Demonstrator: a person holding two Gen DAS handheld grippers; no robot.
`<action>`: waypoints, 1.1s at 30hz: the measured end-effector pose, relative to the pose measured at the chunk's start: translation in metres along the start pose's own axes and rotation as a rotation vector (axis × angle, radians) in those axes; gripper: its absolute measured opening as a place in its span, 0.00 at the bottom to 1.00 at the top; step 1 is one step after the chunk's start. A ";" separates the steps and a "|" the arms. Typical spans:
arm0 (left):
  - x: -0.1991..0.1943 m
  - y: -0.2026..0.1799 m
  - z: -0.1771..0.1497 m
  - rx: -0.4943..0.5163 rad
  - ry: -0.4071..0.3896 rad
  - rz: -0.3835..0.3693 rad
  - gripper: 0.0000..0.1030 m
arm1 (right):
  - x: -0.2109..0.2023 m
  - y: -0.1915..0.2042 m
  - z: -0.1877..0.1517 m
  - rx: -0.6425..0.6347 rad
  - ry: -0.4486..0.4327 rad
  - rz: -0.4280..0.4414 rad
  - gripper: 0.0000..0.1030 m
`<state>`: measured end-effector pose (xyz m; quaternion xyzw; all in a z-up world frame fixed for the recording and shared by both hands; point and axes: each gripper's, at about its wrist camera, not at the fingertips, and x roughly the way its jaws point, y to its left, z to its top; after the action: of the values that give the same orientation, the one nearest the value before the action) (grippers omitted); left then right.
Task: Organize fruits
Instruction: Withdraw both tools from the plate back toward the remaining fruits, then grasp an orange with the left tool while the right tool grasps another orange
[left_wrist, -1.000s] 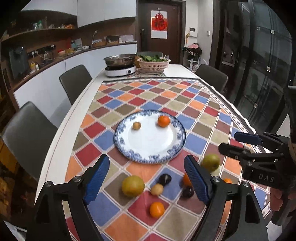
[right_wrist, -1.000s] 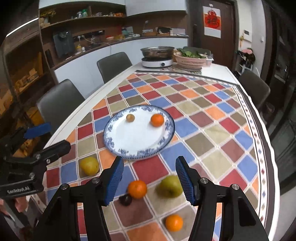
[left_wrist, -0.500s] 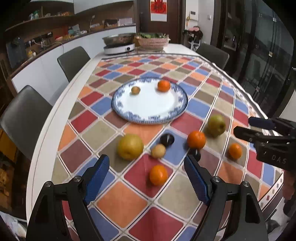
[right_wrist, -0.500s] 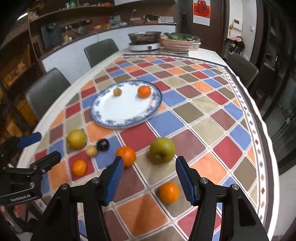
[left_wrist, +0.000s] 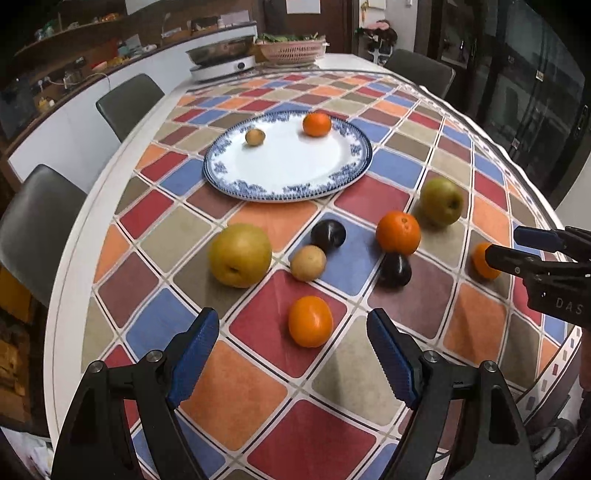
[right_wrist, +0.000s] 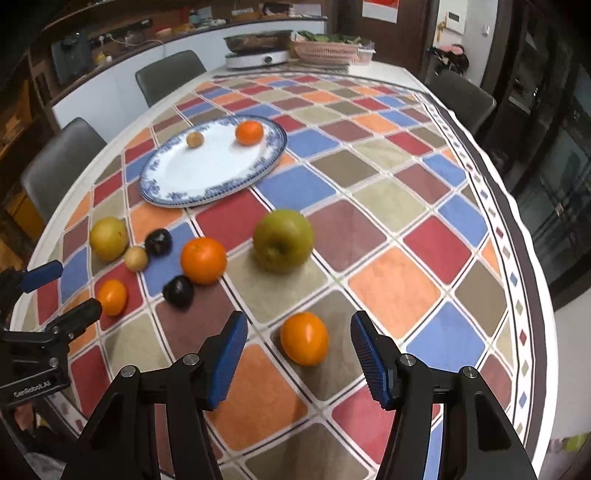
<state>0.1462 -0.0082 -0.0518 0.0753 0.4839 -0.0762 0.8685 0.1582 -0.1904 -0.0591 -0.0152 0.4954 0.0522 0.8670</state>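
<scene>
1. Both your grippers have dropped toward the loose fruit; the plate (left_wrist: 218, 168) now sits farther up the views.
2. Left gripper (left_wrist: 293, 349): fingers spread, empty, a small orange (left_wrist: 310, 321) lined up between them.
3. Right gripper (right_wrist: 299, 349): spread, empty, framing another orange (right_wrist: 304, 338).
4. Both pickups look imminent.

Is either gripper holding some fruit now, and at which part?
Nothing is held. The left gripper and right gripper are both open, each above an orange on the table.

Two wrist views, angled steeply down, close over the shared plate (left_wrist: 288, 162) and scattered fruit.
</scene>
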 end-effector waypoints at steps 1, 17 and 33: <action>0.003 0.000 0.000 -0.001 0.006 -0.007 0.77 | 0.002 0.000 -0.001 0.001 0.005 0.001 0.57; 0.036 -0.001 0.004 -0.013 0.073 -0.076 0.40 | 0.032 -0.003 -0.008 0.008 0.084 0.011 0.47; 0.038 -0.002 0.003 -0.008 0.072 -0.094 0.29 | 0.037 -0.003 -0.007 -0.003 0.092 0.020 0.33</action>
<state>0.1679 -0.0129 -0.0829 0.0518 0.5183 -0.1122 0.8462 0.1713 -0.1907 -0.0939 -0.0137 0.5346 0.0608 0.8428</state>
